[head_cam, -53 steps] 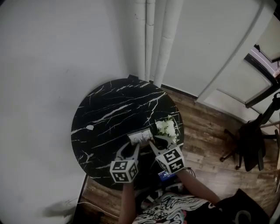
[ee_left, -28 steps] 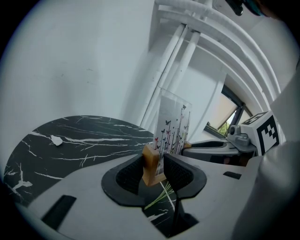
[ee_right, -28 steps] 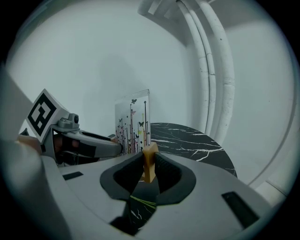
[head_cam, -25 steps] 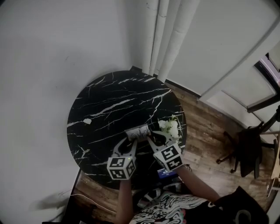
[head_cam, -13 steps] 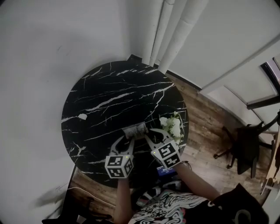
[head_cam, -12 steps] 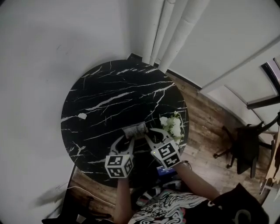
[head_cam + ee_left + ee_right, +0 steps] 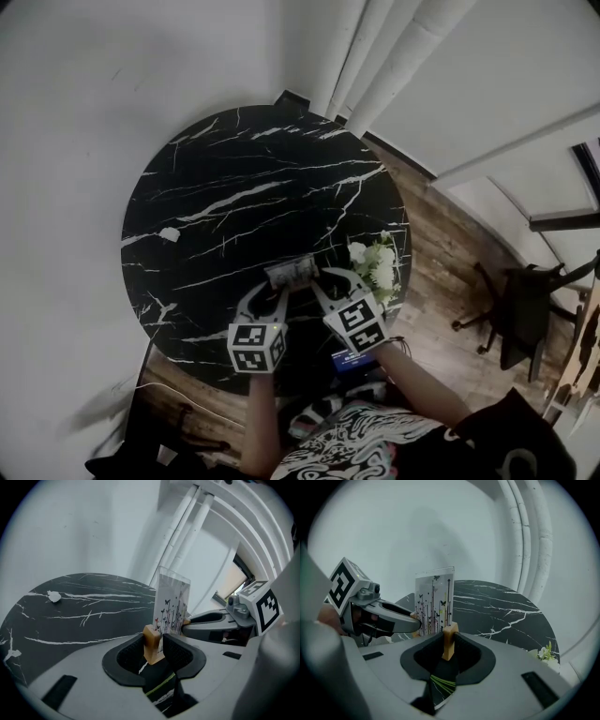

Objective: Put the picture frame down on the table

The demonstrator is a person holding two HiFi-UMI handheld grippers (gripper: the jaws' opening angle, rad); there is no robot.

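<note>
The picture frame is a clear upright pane printed with butterflies and stems, standing on two wooden feet. It is over the near right part of the round black marble table. My left gripper is shut on the left foot, which stays between its jaws as they have just been closing a little. My right gripper is shut on the other foot. The pane stands upright between both grippers. Whether the feet touch the tabletop is hidden.
White flowers lie at the table's right edge, close to the right gripper. A small white scrap sits at the left side. White pipes run up the wall behind. A dark chair stands on the wooden floor at the right.
Both grippers have sunk toward the tabletop with the frame held between them, and the frame has stayed upright. The flowers and the scrap have not moved.
</note>
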